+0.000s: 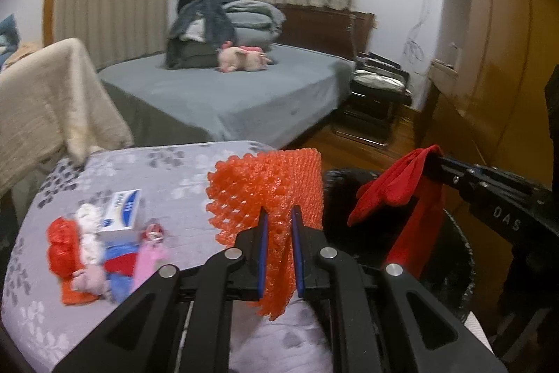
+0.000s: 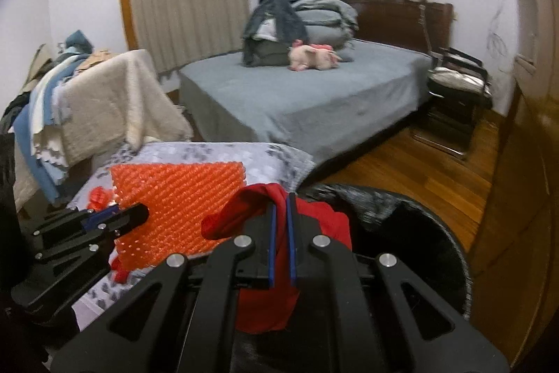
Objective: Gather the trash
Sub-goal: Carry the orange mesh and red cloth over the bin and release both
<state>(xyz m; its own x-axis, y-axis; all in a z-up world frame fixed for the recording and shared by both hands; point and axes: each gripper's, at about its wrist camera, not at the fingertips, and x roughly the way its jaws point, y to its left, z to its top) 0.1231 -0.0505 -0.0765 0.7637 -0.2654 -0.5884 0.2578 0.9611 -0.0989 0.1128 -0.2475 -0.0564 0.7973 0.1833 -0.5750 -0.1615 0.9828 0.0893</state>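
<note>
My left gripper point(image 1: 279, 210) is shut on a sheet of orange bubble wrap point(image 1: 269, 191), which stands up between its blue pads over the patterned table point(image 1: 181, 173). In the right wrist view the same orange bubble wrap point(image 2: 174, 201) shows at the left, with the left gripper point(image 2: 118, 215) clamped on its edge. My right gripper point(image 2: 281, 198) is shut on a red cloth point(image 2: 244, 208) that hangs down past its fingers. From the left wrist view the red cloth point(image 1: 394, 187) dangles over a black-lined bin point(image 1: 450, 250). That bin point(image 2: 401, 215) lies just ahead of the right gripper.
On the table's left lie a white and blue box point(image 1: 122, 215), orange plastic point(image 1: 63, 247) and pink and blue scraps point(image 1: 139, 261). Beyond are a grey bed point(image 1: 227, 93) with a pink plush toy point(image 1: 241, 58), a cream blanket point(image 1: 45, 107), a wooden wardrobe point(image 1: 489, 58) and a black chair point(image 1: 377, 93).
</note>
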